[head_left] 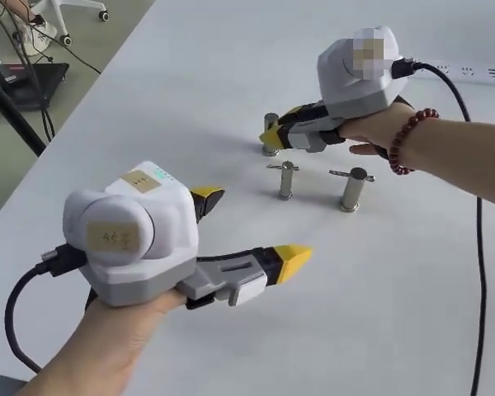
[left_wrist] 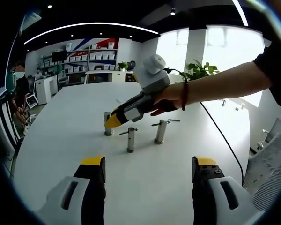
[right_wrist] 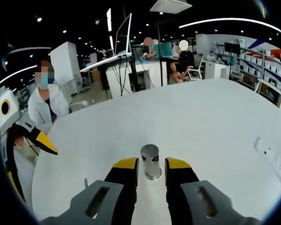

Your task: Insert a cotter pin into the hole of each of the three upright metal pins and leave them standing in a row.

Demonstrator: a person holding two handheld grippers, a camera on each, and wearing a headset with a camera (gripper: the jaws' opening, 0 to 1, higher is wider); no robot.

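Three metal pins (head_left: 271,122) (head_left: 286,183) (head_left: 352,194) are counted on the table (head_left: 148,99). Two cotter pins (head_left: 282,166) (head_left: 346,174) are counted. Two grippers (head_left: 256,224) (head_left: 272,136) are counted.

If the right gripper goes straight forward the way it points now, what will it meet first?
Most likely the upright metal pin, which stands close ahead, in line with the gap between the jaws of the right gripper.

A white table (head_left: 148,99) with a power strip (head_left: 470,72) near its far edge.
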